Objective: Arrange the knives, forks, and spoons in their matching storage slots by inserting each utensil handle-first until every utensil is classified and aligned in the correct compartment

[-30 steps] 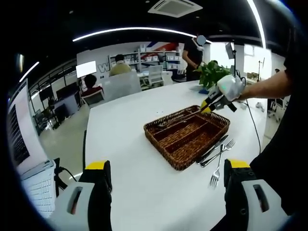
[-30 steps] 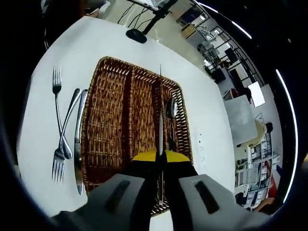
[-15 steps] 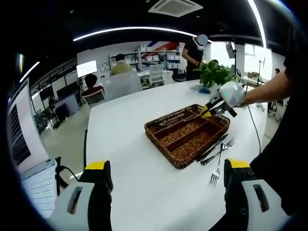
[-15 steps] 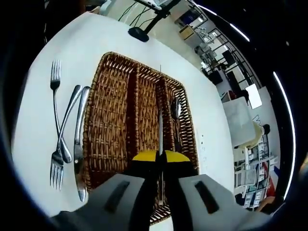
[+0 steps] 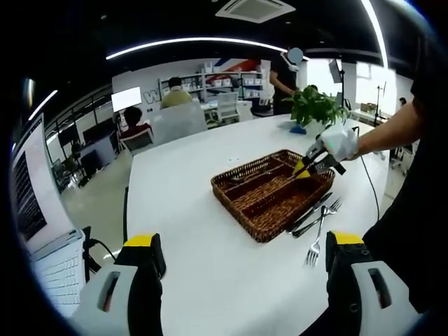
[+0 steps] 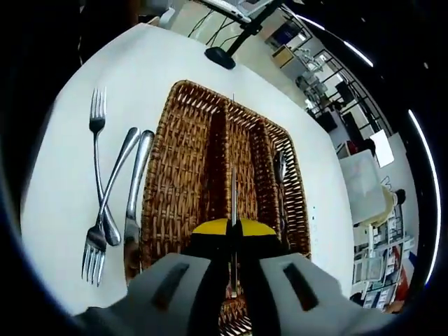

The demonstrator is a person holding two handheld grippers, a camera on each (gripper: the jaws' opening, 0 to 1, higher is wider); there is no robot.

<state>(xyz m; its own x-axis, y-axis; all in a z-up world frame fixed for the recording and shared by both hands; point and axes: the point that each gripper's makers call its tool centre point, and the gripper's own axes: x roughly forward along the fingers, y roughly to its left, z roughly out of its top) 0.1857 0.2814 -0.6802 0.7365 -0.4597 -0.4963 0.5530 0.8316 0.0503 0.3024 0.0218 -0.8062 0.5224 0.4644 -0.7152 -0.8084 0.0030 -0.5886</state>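
Now right gripper [image 6: 233,227] pinching knife [image 6: 233,175], blade over basket's [image 6: 183,168] middle slot.

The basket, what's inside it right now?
In the basket, one spoon lies in an outer slot. The right gripper holds a thin utensil above the slots. The gripper hides the near end, so anything there can't be seen.

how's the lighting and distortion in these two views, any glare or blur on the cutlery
Left gripper view: ceiling light strips blow out white, the table edge bows from fisheye, and the basket stays sharp. Right gripper view: the basket bulges outward, forks show soft highlights with no harsh glare, and the right gripper looks slightly soft close up.
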